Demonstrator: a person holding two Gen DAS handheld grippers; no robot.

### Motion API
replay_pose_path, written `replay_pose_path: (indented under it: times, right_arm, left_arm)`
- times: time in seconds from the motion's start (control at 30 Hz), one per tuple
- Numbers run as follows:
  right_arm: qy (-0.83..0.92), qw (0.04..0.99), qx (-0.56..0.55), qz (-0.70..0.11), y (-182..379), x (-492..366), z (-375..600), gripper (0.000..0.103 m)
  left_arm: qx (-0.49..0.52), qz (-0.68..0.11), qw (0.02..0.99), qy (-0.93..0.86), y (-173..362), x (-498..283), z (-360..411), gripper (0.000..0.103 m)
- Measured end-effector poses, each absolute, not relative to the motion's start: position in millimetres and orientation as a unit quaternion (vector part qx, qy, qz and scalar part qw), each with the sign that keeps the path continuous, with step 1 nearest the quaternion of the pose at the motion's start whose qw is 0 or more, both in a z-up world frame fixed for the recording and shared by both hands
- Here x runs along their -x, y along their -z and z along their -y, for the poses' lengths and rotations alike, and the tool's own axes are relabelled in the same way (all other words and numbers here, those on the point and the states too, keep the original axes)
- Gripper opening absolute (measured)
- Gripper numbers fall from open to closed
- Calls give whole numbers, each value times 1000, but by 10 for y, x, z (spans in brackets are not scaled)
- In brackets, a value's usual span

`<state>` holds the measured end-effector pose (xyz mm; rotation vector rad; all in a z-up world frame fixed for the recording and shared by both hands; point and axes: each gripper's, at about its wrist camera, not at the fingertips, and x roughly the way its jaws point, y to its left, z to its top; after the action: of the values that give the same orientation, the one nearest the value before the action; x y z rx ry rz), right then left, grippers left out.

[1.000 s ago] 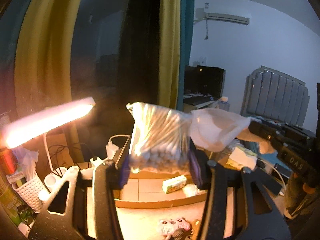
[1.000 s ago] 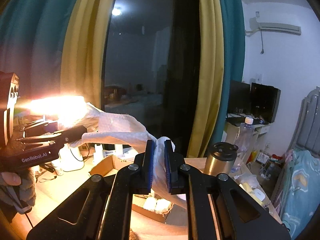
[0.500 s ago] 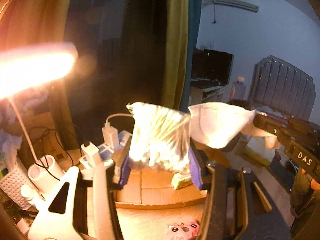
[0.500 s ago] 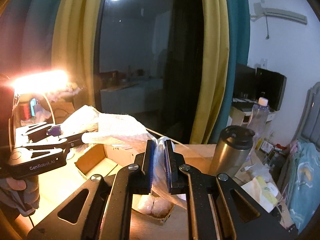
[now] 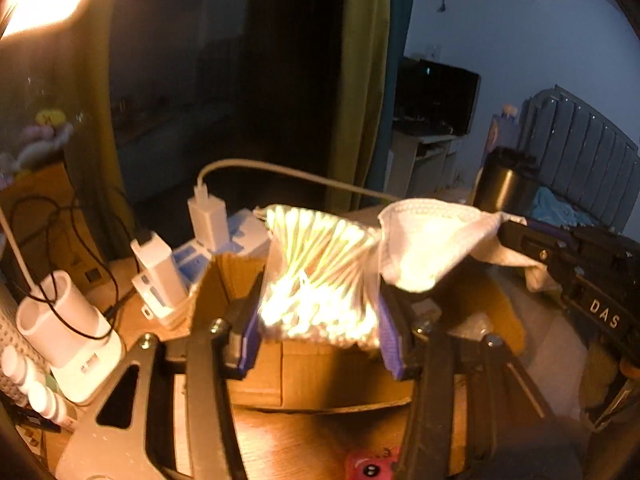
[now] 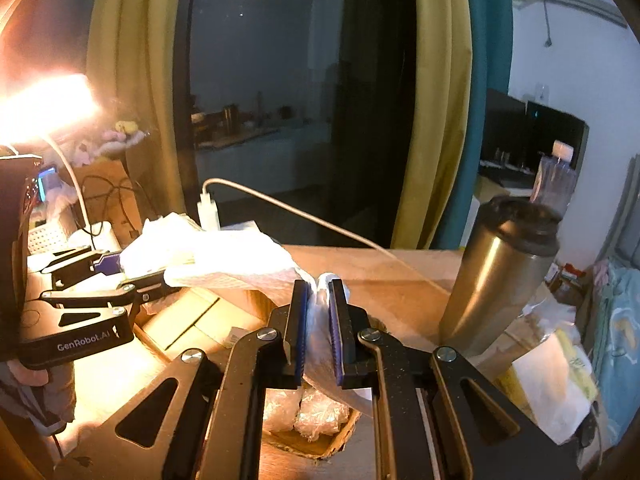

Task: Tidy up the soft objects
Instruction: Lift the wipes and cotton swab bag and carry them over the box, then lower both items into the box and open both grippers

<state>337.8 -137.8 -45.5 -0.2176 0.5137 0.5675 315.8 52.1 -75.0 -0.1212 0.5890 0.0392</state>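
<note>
In the left wrist view my left gripper (image 5: pixel 320 332) is shut on a clear bag of cotton swabs (image 5: pixel 320 276), which stands upright between the blue pads. It hangs over an open cardboard box (image 5: pixel 312 380). A white face mask (image 5: pixel 428 240) hangs just right of the bag, touching it. My right gripper (image 6: pixel 319 320) is shut on one end of this mask (image 6: pixel 240 264), over the box (image 6: pixel 188 320). The right wrist view shows the left gripper (image 6: pixel 116 268) with the bag (image 6: pixel 160 236) at the left. Clear-wrapped bundles (image 6: pixel 304 412) lie in the box below.
A bright lamp (image 6: pixel 48 96) glares at upper left. A white charger (image 5: pixel 208 216) with its cable, a power strip (image 5: pixel 160 276) and a white holder (image 5: pixel 68 320) stand left of the box. A steel tumbler (image 6: pixel 496 280) stands right. A pink toy (image 5: pixel 370 466) lies on the wooden table.
Both grippers have come down and forward toward the cardboard box, carrying the swab bag and the mask. The views tilt lower, so the lamp sits higher in the frames.
</note>
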Motion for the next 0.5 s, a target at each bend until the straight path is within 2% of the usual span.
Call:
replay_pose_path:
  times: [0.5]
  right_arm:
    - [-265,904,118,-314,946,-3719,1209,12]
  left_arm:
    - [61,-368,928,-24,1198,-3441,-463,51]
